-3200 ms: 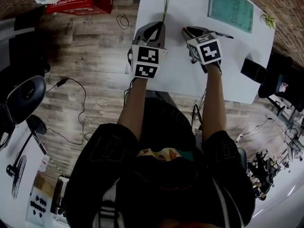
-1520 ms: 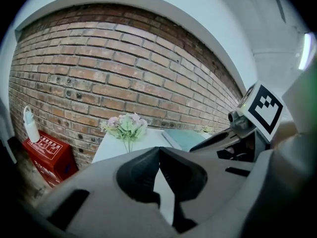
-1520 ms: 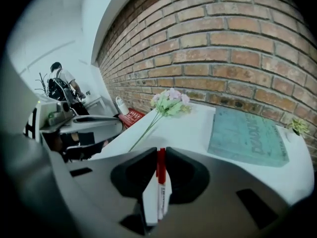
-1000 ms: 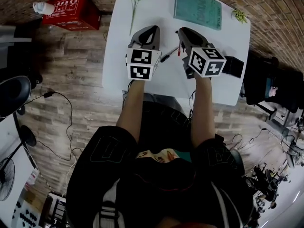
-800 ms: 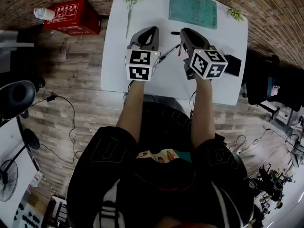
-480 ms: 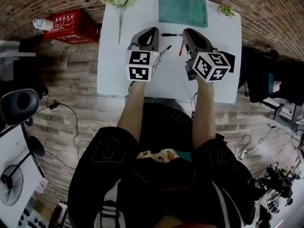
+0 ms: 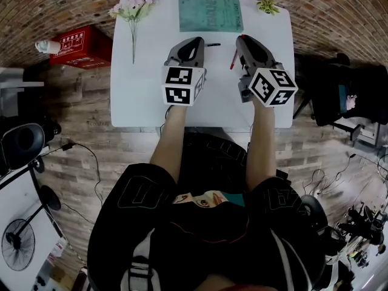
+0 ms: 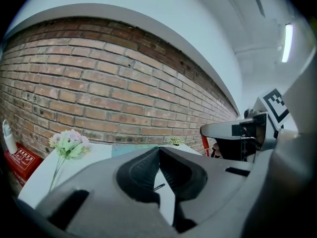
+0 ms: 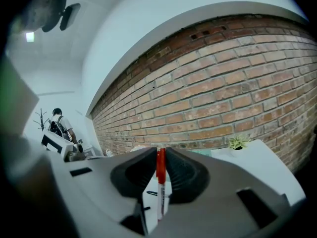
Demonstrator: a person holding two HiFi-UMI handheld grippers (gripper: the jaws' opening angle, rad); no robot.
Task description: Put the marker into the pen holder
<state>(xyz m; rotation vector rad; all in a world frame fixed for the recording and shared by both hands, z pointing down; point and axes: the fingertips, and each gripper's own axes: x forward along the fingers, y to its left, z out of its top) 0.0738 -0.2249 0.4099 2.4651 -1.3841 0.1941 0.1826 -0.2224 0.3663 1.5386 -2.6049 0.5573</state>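
Observation:
My right gripper (image 9: 159, 152) is shut on a red-capped marker (image 9: 160, 182), which stands upright between its jaws. In the head view this marker (image 7: 233, 59) shows just left of the right gripper (image 7: 241, 40), above the white table (image 7: 139, 96). My left gripper (image 7: 197, 41) hovers beside it over the table's middle. In its own view the left gripper (image 8: 158, 151) is shut on nothing. A black pen (image 7: 212, 44) lies on the table between the two grippers and also shows as a pen (image 8: 159, 187) below the left jaws. No pen holder shows in any view now.
A green book (image 7: 210, 13) lies at the table's far edge, with a pink flower bunch (image 7: 130, 5) at far left and a small potted plant (image 7: 267, 6) at far right. A brick wall (image 9: 223, 103) backs the table. A red box (image 7: 79, 44) sits on the floor.
The head view has pulled back, so the whole table now shows. The right gripper stays shut on the red marker and holds it more upright. The black pen has not moved.

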